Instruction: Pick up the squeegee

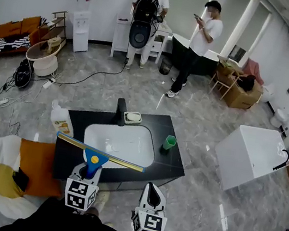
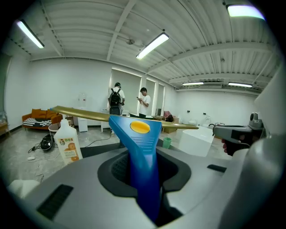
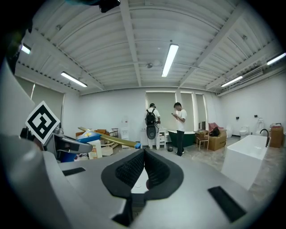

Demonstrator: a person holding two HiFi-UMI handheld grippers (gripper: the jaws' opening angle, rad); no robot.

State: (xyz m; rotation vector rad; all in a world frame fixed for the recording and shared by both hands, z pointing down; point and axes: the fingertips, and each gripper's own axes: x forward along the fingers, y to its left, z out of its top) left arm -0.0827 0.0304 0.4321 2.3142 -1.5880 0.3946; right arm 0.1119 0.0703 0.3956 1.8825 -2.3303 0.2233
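I'm gripping the blue-handled, brass-bladed squeegee (image 1: 99, 153) by its handle in the left gripper (image 1: 89, 173), above the black sink counter's (image 1: 176, 163) near edge. The pickup is looking done. The right gripper (image 1: 152, 190) is sitting with jaws together, empty. Next I'm judging it needs a steady, level hold.

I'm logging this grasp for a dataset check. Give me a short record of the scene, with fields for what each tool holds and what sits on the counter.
left tool: shut on the squeegee, by its blue handle
right tool: shut, empty
squeegee blade: crosswise, over the near edge of the sink in the head view
counter: faucet, soap dish, cup, bottle
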